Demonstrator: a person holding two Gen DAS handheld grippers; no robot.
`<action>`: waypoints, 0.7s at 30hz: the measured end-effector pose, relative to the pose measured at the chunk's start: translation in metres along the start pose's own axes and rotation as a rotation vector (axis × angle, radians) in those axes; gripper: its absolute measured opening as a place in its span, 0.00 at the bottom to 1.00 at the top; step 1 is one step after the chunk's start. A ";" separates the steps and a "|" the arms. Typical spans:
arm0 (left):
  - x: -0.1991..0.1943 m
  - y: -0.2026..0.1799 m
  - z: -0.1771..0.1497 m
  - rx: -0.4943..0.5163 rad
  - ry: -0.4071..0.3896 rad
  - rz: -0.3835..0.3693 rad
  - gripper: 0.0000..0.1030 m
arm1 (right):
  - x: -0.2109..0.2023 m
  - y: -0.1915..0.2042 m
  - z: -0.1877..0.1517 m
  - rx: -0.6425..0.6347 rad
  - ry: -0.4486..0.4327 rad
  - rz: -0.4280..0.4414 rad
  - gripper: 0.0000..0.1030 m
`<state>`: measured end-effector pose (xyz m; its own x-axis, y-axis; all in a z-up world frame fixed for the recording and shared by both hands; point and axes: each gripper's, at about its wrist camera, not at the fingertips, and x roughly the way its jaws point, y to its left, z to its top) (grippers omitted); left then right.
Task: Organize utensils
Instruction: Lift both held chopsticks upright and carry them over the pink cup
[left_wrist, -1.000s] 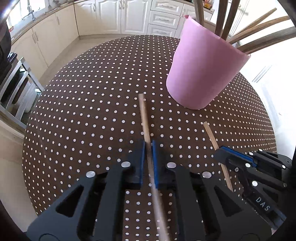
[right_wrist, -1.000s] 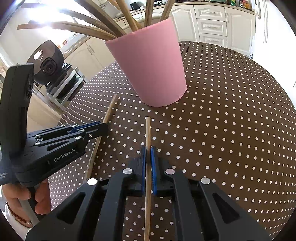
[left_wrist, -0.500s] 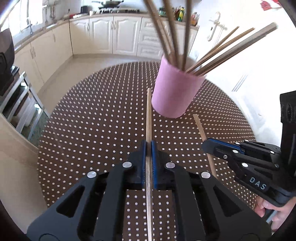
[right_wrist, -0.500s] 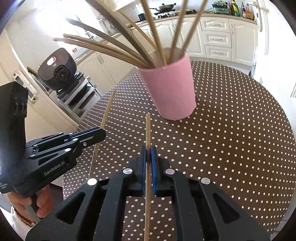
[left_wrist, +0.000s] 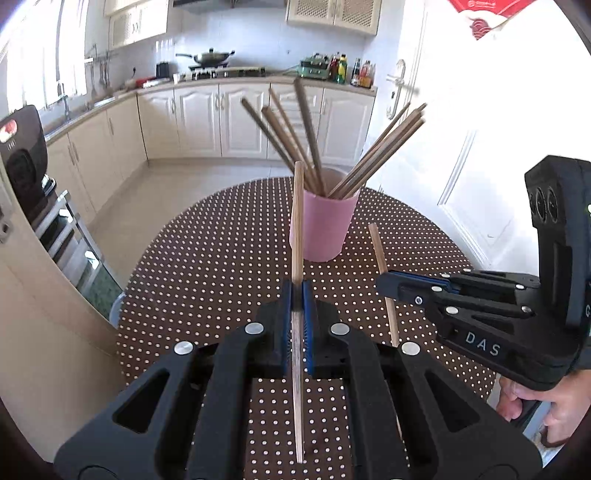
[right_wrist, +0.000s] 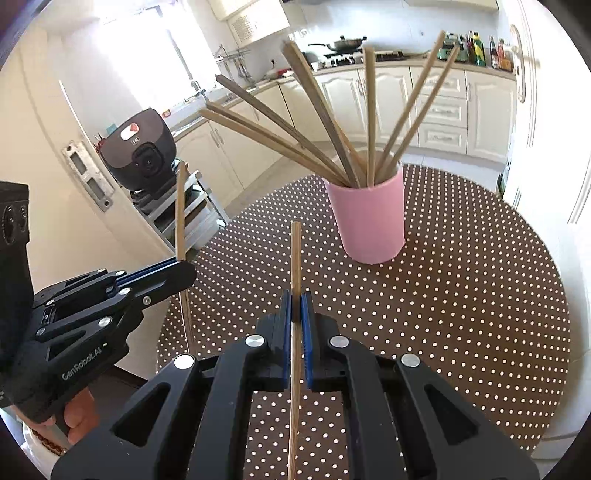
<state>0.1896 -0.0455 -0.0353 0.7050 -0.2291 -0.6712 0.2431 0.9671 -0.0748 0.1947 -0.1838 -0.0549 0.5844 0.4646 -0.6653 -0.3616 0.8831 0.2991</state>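
A pink cup (left_wrist: 325, 227) (right_wrist: 369, 218) stands on the round dotted table (left_wrist: 207, 266) (right_wrist: 480, 295) with several wooden chopsticks (left_wrist: 295, 144) (right_wrist: 295, 136) fanned out of it. My left gripper (left_wrist: 297, 286) is shut on one wooden chopstick (left_wrist: 297, 221), held above the table with its tip in front of the cup's left side. My right gripper (right_wrist: 295, 295) is shut on another chopstick (right_wrist: 295, 258), short of the cup and to its left. Each gripper shows in the other's view: the right gripper (left_wrist: 384, 282) with its stick (left_wrist: 380, 254), the left gripper (right_wrist: 184, 271) with its stick (right_wrist: 180, 214).
Cream kitchen cabinets (left_wrist: 229, 122) and a counter run along the back. A black appliance (right_wrist: 142, 151) sits on a metal rack (left_wrist: 62, 229) left of the table. A white door (left_wrist: 461, 147) is on the right. A hand (left_wrist: 546, 410) grips the right tool's handle.
Both grippers have risen and drawn back from the table, each lifting its chopstick off the cloth. The pink cup now looks smaller and farther, with more of the kitchen in view.
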 end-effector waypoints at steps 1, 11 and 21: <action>-0.006 -0.003 0.000 0.003 -0.008 -0.002 0.06 | -0.002 0.004 0.001 -0.002 -0.008 -0.001 0.04; -0.042 -0.014 0.000 0.027 -0.116 -0.006 0.06 | -0.047 0.032 0.006 -0.094 -0.199 -0.082 0.04; -0.064 -0.017 0.012 0.034 -0.244 -0.006 0.06 | -0.088 0.034 0.012 -0.129 -0.493 -0.202 0.04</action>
<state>0.1481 -0.0486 0.0179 0.8424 -0.2584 -0.4729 0.2669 0.9624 -0.0505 0.1395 -0.1936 0.0218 0.9114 0.2896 -0.2925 -0.2749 0.9571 0.0911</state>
